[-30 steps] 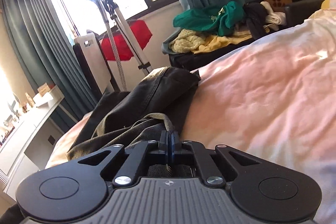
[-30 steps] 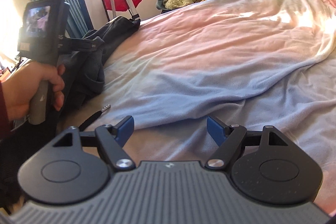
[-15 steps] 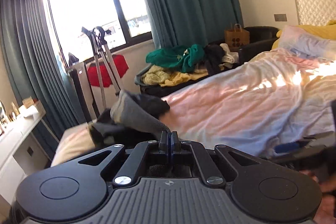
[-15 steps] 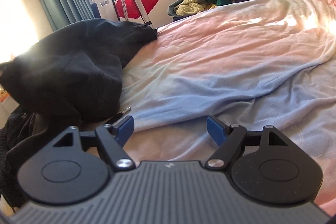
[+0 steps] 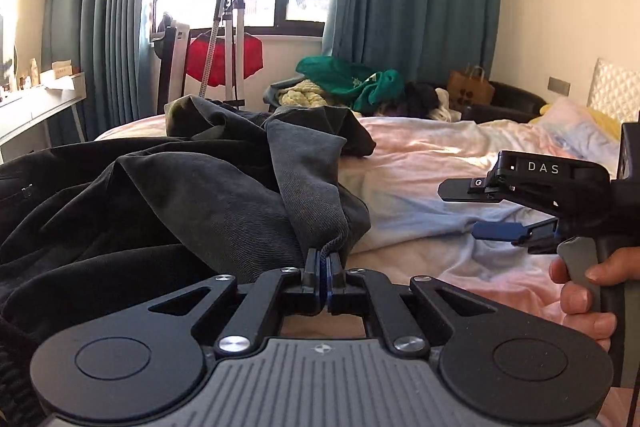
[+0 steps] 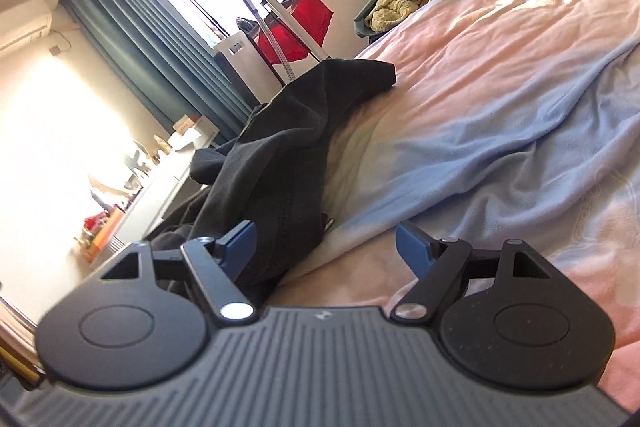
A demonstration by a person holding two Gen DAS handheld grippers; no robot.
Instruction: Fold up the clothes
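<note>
At the far left of the left wrist view a white desk (image 5: 44, 103) stands under the teal curtain (image 5: 96, 19). Next to it, in front of the window, a red cloth (image 5: 224, 61) hangs behind a metal stand (image 5: 234, 39). The dark grey garment (image 5: 192, 195) lies in a loose heap on the left part of the bed (image 5: 432, 155). The left gripper (image 5: 322, 269) is pressed together on a hem of this garment, and the cloth rises from the jaws in a fold. Behind the bed, a green garment (image 5: 352, 81) lies on top of a pile of other clothes, and a brown paper bag (image 5: 470, 89) stands to the right of it. At the right, the right gripper (image 5: 496, 230) is held above the blanket by a hand (image 5: 584, 291). In the right wrist view the right gripper (image 6: 326, 247) has its blue pads (image 6: 414, 247) wide apart with nothing between them; its left pad is just beside the edge of the garment (image 6: 288, 163).
</note>
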